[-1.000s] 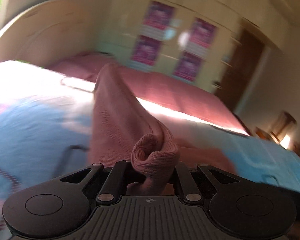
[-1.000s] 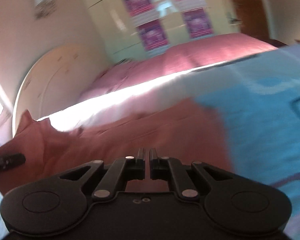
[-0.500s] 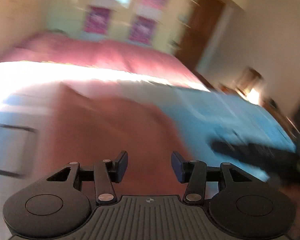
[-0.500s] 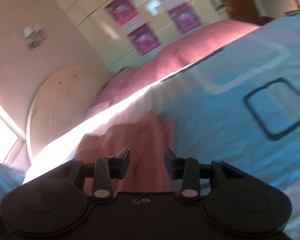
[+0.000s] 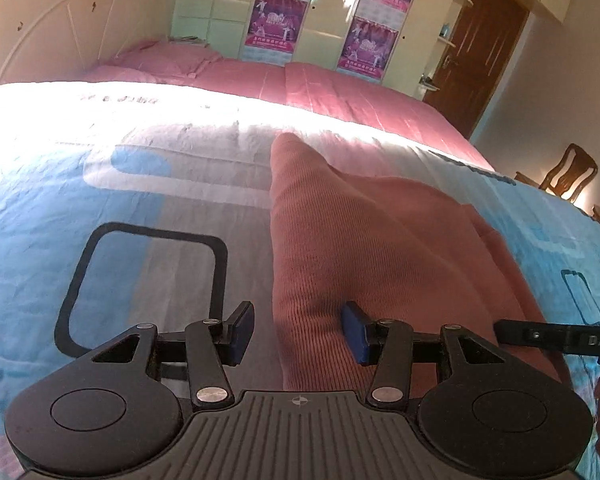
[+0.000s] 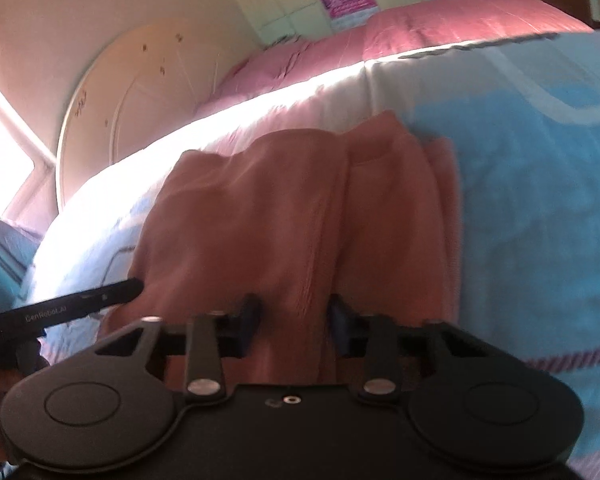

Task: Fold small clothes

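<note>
A pink knitted garment lies on the blue and white bedsheet, its left edge a straight line. My left gripper is open, low over the garment's near left edge, with nothing between its blue pads. In the right wrist view the same garment lies with several lengthwise folds. My right gripper is open just above its near end, one fold of cloth running between the jaws without being pinched. Each gripper's finger shows at the side of the other view, on the right and on the left.
The bed has a pink cover and pillows at the far side and a cream headboard. Beyond stand wardrobe doors with purple posters, a brown door and a wooden chair at the right.
A second ago my left gripper was shut on a bunch of the garment and my right gripper was shut. Both have opened and let go, and the garment now lies on the sheet.
</note>
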